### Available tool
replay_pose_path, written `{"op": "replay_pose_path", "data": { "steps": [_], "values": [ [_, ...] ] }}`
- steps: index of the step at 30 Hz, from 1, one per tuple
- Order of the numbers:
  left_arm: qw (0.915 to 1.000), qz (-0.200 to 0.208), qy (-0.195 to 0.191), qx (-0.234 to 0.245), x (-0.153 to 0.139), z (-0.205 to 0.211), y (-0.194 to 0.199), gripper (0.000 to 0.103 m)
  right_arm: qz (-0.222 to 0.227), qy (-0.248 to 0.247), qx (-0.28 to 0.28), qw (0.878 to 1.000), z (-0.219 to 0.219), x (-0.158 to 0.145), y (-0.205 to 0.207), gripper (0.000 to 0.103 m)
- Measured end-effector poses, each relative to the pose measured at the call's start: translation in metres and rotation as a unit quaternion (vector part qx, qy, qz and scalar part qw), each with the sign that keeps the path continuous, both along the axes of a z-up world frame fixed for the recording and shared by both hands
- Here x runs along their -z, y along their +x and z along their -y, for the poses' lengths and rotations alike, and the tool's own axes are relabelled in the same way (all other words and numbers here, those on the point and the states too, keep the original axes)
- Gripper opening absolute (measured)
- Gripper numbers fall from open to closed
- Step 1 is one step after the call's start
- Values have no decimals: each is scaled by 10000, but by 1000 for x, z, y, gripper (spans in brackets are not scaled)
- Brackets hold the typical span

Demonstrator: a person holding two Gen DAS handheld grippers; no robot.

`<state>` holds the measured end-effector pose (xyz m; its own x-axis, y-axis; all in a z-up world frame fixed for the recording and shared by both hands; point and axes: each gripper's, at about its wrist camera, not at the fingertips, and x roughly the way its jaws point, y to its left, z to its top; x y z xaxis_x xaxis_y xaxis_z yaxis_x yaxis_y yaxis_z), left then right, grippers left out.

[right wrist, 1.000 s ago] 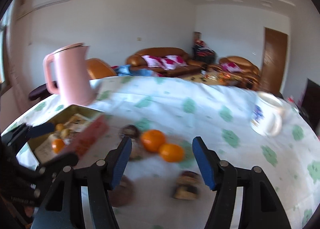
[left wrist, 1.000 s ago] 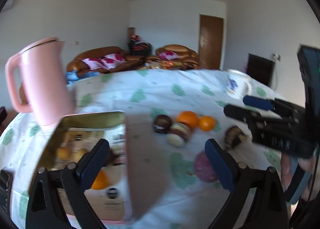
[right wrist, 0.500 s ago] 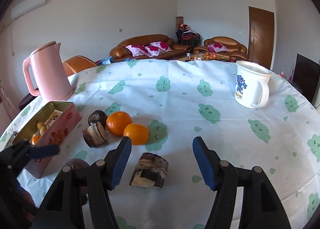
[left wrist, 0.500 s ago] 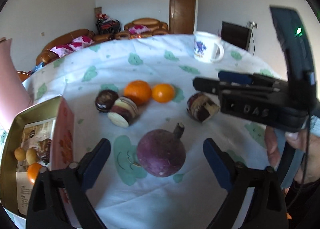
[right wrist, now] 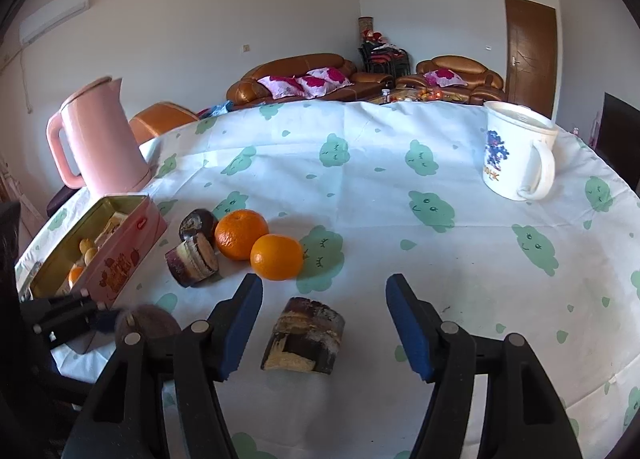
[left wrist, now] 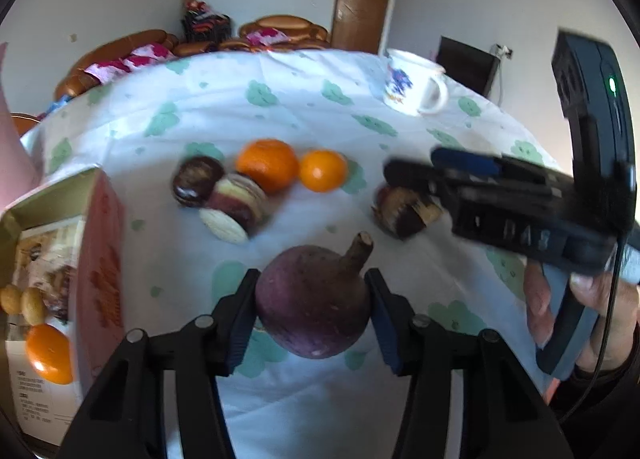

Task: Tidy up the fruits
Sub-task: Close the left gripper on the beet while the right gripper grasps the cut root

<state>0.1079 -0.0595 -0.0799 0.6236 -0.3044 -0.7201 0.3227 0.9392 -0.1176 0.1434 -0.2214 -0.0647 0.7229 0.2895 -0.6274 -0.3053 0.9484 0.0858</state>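
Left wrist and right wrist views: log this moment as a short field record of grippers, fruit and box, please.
left gripper: fingers closed on the purple fruit
right gripper: open, over a brown cut piece, not touching
oranges on cloth: two, side by side
pink tin box: open, one orange inside
mug: upright, far right
pink kettle: behind the box

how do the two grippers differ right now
The left gripper is shut on the purple round fruit; the right gripper is open and holds nothing. The left one's pads press the fruit's sides, while the right one only hovers around a brown cut piece on the tablecloth. Both have black arms with blue pads.
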Motion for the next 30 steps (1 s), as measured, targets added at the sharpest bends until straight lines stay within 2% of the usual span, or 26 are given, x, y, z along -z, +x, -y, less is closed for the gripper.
{"op": "replay_pose_path", "data": {
  "steps": [7, 12, 13, 15, 16, 20, 30],
  "values": [
    [9982, 201, -77, -563, -3, -19, 13, 54, -309, -331, -178, 9988, -14, 9, 8, 66],
    [9977, 222, -124, -632, -3, -19, 19, 54, -597, -292, -321, 9973, -15, 16, 14, 65],
    [9977, 231, -100, -622, -3, -18, 19, 54, -638, -295, -355, 9969, -16, 17, 15, 63],
    [9978, 296, -7, -588, -4, -14, 17, 54, -752, -325, -413, 9958, -19, 20, 17, 42],
    [9977, 338, 28, -583, -5, -13, 16, 54, -799, -324, -449, 9953, -20, 22, 18, 42],
    [9971, 437, 51, -625, -7, -13, 13, 54, -772, -357, -555, 9948, -23, 22, 15, 42],
    [9963, 522, -197, -655, -10, -22, 9, 54, -349, -381, -732, 9960, -28, 11, 2, 41]
  ]
}}
